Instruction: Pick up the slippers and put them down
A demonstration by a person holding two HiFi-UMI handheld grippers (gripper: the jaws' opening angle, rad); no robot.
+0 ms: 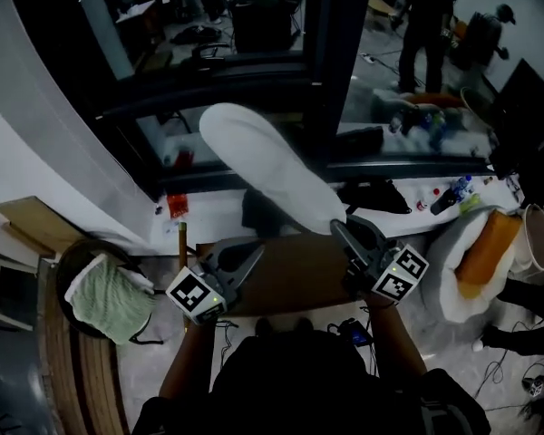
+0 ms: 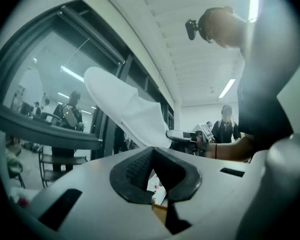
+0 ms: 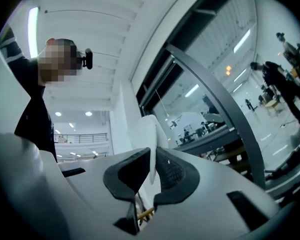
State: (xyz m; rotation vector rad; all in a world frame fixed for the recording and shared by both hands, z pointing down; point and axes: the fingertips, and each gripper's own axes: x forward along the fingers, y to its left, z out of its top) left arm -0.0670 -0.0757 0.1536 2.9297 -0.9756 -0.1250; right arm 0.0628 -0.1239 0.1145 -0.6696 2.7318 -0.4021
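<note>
One white slipper [image 1: 263,166] hangs in the air before a dark window frame, its toe pointing up and to the left. My right gripper [image 1: 342,228] is shut on its lower end. In the right gripper view the slipper's thin edge [image 3: 149,134] is pinched between the black pads of that gripper [image 3: 151,154]. My left gripper [image 1: 252,252] is beside it, lower and to the left, apart from the slipper. Its pads meet at the tips with nothing between them [image 2: 152,150]. From the left gripper view the slipper [image 2: 125,109] rises from the right gripper [image 2: 182,135]. No second slipper shows.
A brown tabletop [image 1: 290,275] lies under both grippers. A dark basket with a green cloth [image 1: 109,299] stands at the left. At the right a white bag holds an orange thing [image 1: 485,247]. Bottles [image 1: 453,193] and a black item [image 1: 376,196] lie on a white ledge. People [image 1: 426,25] stand beyond the glass.
</note>
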